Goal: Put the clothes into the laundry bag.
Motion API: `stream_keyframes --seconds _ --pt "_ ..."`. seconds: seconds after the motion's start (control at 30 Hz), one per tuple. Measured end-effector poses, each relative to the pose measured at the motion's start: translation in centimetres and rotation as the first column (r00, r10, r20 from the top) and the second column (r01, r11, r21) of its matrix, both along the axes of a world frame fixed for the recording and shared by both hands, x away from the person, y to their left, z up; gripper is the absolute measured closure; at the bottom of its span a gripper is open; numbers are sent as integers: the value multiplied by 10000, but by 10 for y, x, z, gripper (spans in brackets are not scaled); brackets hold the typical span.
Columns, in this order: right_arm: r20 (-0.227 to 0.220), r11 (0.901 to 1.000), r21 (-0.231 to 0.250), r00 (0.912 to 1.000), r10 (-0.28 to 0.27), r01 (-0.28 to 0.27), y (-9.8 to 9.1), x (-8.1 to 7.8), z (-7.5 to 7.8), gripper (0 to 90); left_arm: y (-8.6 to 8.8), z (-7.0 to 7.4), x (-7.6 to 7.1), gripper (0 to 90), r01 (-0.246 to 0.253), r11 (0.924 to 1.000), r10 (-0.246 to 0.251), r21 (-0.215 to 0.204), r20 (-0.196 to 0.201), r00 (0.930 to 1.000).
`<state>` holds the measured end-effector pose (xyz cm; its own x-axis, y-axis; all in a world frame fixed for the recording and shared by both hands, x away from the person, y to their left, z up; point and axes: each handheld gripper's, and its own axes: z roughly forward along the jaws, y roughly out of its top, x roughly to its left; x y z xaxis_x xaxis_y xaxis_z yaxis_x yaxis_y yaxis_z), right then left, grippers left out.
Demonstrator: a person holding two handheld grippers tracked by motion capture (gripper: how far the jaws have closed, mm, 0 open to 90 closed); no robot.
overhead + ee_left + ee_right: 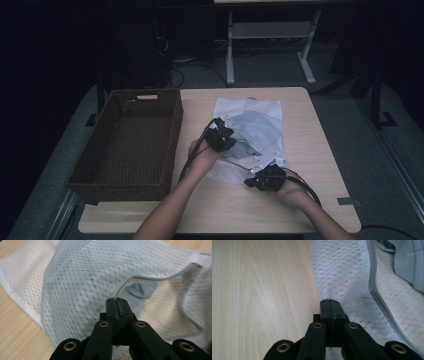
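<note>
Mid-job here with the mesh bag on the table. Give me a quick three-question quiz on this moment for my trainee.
1. True or false: the left gripper is shut on the edge strip of the mesh laundry bag.
2. On which side of the bag does the wicker basket stand in the high view: A) left, B) right, C) behind it?
3. What lies inside the mesh bag?

Key
1. True: the jaws pinch the lifted edge.
2. A.
3. A pale blue-grey garment; the right gripper, jaws closed, sits at the bag's near edge on the table.
</note>
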<state>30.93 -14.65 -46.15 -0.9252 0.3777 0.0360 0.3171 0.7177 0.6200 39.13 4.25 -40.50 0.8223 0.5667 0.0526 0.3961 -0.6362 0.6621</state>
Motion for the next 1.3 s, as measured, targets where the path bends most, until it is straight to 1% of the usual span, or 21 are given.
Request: stream_keyframes --seconds 0.07,0.1,0.17,0.27,0.33,0.4,0.5,0.53,0.6,0.67,0.7,0.73,0.77,0.8,0.83,0.87,1.03,1.07,1.13,1.23,1.3 --pt "10 10000 -21 10000 -43 43 -1 1 0 900 3 2 -8 895 140 9997 -142 -199 -116 9998" --pt "18 10000 -32 10000 -70 70 -1 1 0 900 5 3 -11 896 280 9994 -285 -193 -235 9993" --pt "28 9998 -60 9998 -177 177 -2 1 0 900 6 2 -20 896 479 9987 -484 -160 -346 9982" --pt "78 9996 -117 9996 -264 265 -5 3 1 900 8 -6 -32 895 786 9969 -782 46 -594 9952" --pt "89 9994 -133 9994 -327 328 -8 4 1 900 9 -15 -36 895 880 9961 -872 62 -787 9931" --pt "84 9993 -107 9993 -358 359 -9 4 0 900 9 -24 -38 893 881 9961 -874 40 -920 9919" --pt "74 9993 -103 9993 -361 362 -9 5 0 900 6 -35 -36 882 935 9956 -921 64 -1143 9892" --pt "70 9992 -108 9992 -385 386 -9 5 0 900 6 -36 -36 873 895 9960 -883 52 -1189 9890" --pt "45 9990 -32 9990 -443 444 -9 5 1 900 7 -36 -35 807 930 9956 -940 -141 -1233 9879" --pt "35 9988 58 9988 -486 486 -10 5 1 893 8 -34 -35 789 935 9954 -954 -211 -1217 9880" --pt "10 9985 180 9987 -511 511 -11 5 2 880 10 -32 -36 789 985 9949 -1004 -217 -1192 9878" --pt "-120 9973 433 9982 -586 590 -13 5 5 814 14 -28 -38 780 979 9942 -1025 -435 -1196 9875" --pt "-120 9973 433 9982 -586 590 -13 5 5 814 14 -28 -38 771 979 9942 -1025 -435 -1196 9875" --pt "-282 9966 536 9977 -609 623 -15 5 7 772 18 -24 -41 757 989 9934 -1051 -580 -1164 9876" --pt "-247 9960 585 9975 -663 676 -16 5 8 745 20 -23 -42 751 898 9934 -976 -717 -1143 9886" --pt "-283 9954 609 9970 -722 739 -17 4 10 735 22 -22 -44 739 880 9932 -964 -766 -1132 9889" --pt "-242 9906 893 9945 -1022 1040 -23 5 15 619 30 -19 -52 666 768 9900 -907 -1181 -1178 9889" --pt "-259 9891 969 9937 -1089 1109 -24 5 16 579 31 -18 -54 648 781 9891 -928 -1251 -1162 9889" --pt "-212 9876 1002 9926 -1195 1210 -27 5 17 526 34 -17 -57 610 709 9880 -872 -1369 -1172 9893" --pt "-191 9852 1028 9906 -1356 1368 -31 5 18 457 37 -17 -60 555 670 9873 -840 -1440 -1160 9897" --pt "-98 9826 1088 9885 -1506 1508 -34 5 20 411 39 -18 -62 527 626 9868 -803 -1495 -1149 9901"
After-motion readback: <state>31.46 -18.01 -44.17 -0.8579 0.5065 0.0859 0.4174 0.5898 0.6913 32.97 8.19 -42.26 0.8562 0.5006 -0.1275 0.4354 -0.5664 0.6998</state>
